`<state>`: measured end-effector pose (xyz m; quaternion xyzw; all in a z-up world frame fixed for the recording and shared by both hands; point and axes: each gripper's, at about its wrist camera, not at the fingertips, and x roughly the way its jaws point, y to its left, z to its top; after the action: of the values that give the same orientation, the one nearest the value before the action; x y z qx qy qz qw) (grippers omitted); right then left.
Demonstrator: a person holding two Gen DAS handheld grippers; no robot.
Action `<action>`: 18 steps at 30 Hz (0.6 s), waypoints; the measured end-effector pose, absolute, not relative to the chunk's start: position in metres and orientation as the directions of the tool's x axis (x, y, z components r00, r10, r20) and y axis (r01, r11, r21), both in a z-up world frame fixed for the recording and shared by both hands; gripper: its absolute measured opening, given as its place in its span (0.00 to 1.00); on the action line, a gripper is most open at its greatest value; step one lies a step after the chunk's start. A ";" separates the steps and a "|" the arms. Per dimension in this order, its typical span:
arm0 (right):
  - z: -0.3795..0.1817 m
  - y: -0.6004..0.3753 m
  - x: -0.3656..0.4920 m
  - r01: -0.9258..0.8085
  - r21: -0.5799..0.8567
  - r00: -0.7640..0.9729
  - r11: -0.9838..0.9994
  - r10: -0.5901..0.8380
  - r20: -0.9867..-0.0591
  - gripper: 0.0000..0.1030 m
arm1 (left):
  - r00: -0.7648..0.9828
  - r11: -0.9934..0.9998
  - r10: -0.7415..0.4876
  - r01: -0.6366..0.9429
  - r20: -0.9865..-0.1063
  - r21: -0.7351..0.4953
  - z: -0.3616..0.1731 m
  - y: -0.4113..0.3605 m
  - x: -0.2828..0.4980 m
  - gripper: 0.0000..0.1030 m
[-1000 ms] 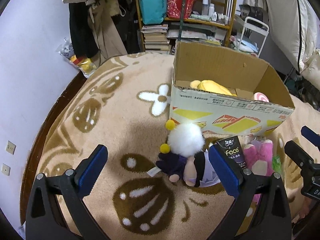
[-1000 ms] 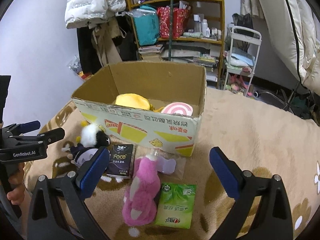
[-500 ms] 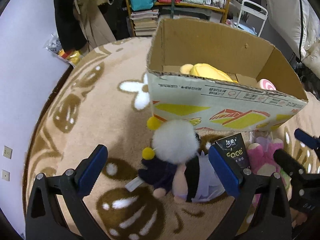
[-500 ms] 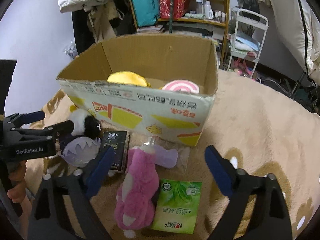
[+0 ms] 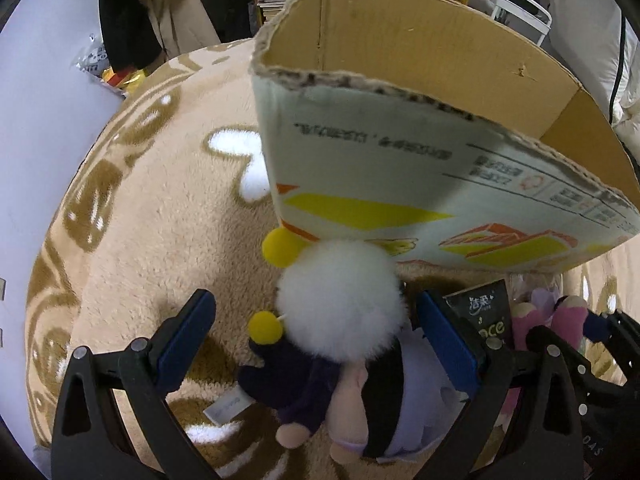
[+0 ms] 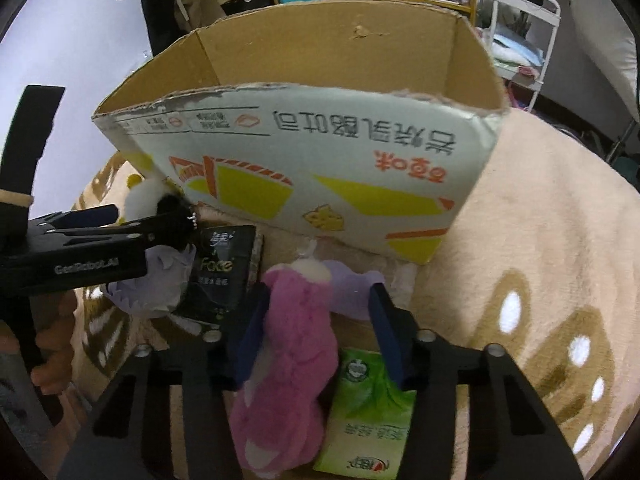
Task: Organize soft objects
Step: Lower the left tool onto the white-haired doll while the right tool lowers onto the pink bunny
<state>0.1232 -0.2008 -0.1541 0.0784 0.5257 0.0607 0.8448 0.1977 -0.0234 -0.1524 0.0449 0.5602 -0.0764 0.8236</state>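
Right gripper [image 6: 316,320] closing around pink plush [image 6: 288,360]; left gripper [image 5: 316,340] spread over doll [image 5: 344,344]. Fur may slip out.

The cardboard box [image 6: 320,168] stands on the blanket [image 6: 540,260]. In front of the box, left to right: doll [image 5: 340,344], tissue pack [image 6: 220,272], plush toy [image 6: 292,344]. The wipes pack [image 6: 368,412] lies in front of the box, right of the plush toy.

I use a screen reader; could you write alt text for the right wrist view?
The right gripper is closing around a fluffy pink plush toy lying on a beige patterned blanket, between a black tissue pack and a green one, before an open cardboard box.
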 end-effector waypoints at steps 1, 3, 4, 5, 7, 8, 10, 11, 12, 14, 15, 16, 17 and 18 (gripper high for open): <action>-0.154 -0.200 0.124 -0.024 0.200 0.439 0.980 0.190 -0.878 0.45 | 0.361 0.985 -0.078 0.174 -0.929 -0.015 -0.153 -0.023 0.198 0.95; -0.155 -0.196 0.125 -0.034 0.210 0.436 0.977 0.203 -0.877 0.40 | 0.362 0.985 -0.084 0.173 -0.929 -0.021 -0.154 -0.022 0.200 0.87; -0.155 -0.195 0.126 -0.037 0.216 0.434 0.976 0.211 -0.876 0.38 | 0.359 0.985 -0.084 0.172 -0.930 -0.023 -0.155 -0.021 0.201 0.82; -0.156 -0.194 0.127 -0.038 0.220 0.434 0.975 0.214 -0.875 0.34 | 0.360 0.985 -0.090 0.171 -0.929 -0.029 -0.156 -0.020 0.202 0.76; -0.156 -0.192 0.128 -0.037 0.233 0.433 0.972 0.226 -0.873 0.28 | 0.360 0.983 -0.114 0.175 -0.926 -0.053 -0.155 -0.020 0.202 0.67; -0.157 -0.191 0.129 -0.036 0.239 0.432 0.970 0.231 -0.872 0.28 | 0.365 0.982 -0.119 0.180 -0.923 -0.055 -0.155 -0.021 0.201 0.62; -0.156 -0.188 0.129 -0.041 0.230 0.435 0.972 0.225 -0.872 0.27 | 0.381 0.980 -0.117 0.195 -0.917 -0.044 -0.152 -0.025 0.196 0.47; -0.155 -0.186 0.129 -0.046 0.224 0.436 0.974 0.221 -0.872 0.27 | 0.387 0.978 -0.120 0.202 -0.914 -0.042 -0.151 -0.027 0.194 0.43; -0.154 -0.186 0.129 -0.046 0.223 0.437 0.974 0.221 -0.872 0.26 | 0.388 0.978 -0.126 0.205 -0.913 -0.047 -0.150 -0.029 0.192 0.41; -0.153 -0.185 0.129 -0.042 0.228 0.439 0.973 0.223 -0.870 0.26 | 0.396 0.977 -0.130 0.206 -0.909 -0.050 -0.147 -0.029 0.189 0.37; -0.151 -0.185 0.128 -0.040 0.228 0.442 0.973 0.222 -0.869 0.25 | 0.398 0.977 -0.132 0.208 -0.908 -0.051 -0.145 -0.028 0.188 0.36; -0.151 -0.184 0.127 -0.039 0.227 0.445 0.973 0.220 -0.868 0.25 | 0.401 0.977 -0.134 0.207 -0.906 -0.053 -0.144 -0.027 0.188 0.34; -0.149 -0.184 0.127 -0.040 0.224 0.451 0.974 0.218 -0.866 0.25 | 0.403 0.977 -0.138 0.205 -0.905 -0.058 -0.143 -0.027 0.187 0.33; -0.147 -0.185 0.126 -0.042 0.223 0.456 0.974 0.217 -0.863 0.25 | 0.406 0.977 -0.140 0.204 -0.903 -0.060 -0.141 -0.026 0.186 0.32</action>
<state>0.1262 -0.1850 -0.1470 0.0849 0.5159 0.0762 0.8490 0.1865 -0.0262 -0.1413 0.0296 0.5353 -0.1027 0.8379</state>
